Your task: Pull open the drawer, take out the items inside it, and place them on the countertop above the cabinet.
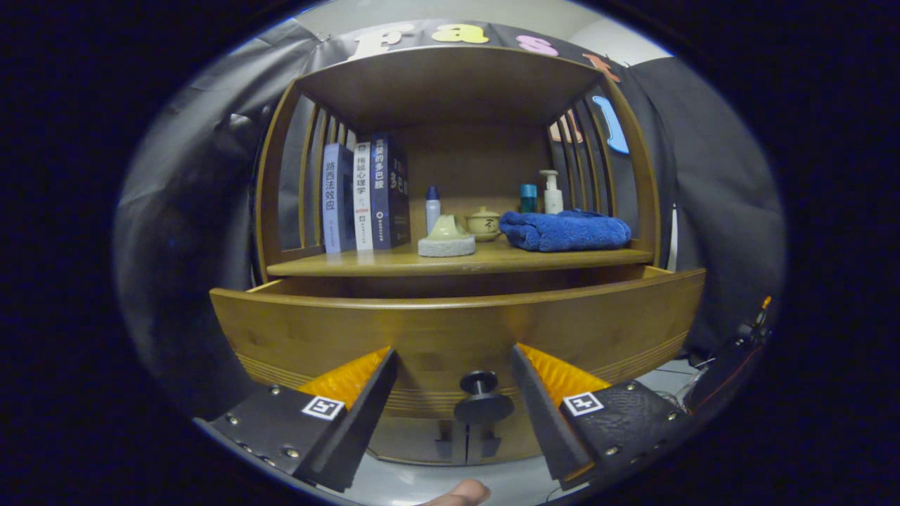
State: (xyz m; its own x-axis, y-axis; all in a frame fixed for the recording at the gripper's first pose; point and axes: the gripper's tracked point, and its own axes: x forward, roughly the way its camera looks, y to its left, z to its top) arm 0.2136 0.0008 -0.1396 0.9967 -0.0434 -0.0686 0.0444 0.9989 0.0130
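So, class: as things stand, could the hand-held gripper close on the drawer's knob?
Probably yes. The hand-held gripper is open, and the knob sits between its fingers with nothing in the way. The fingers stand apart from it on both sides, so closing them should catch it. The drawer looks partly pulled out.

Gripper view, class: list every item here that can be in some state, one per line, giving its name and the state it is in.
drawer: pulled partly open, contents hidden behind its front.
drawer knob: free, between the jaws, untouched.
gripper: jaws open, either side of the knob.
books: upright, at the countertop's left end.
blue towel: folded, lying on the countertop.
lidded cup: lid on.
pump bottle: upright, behind the towel.
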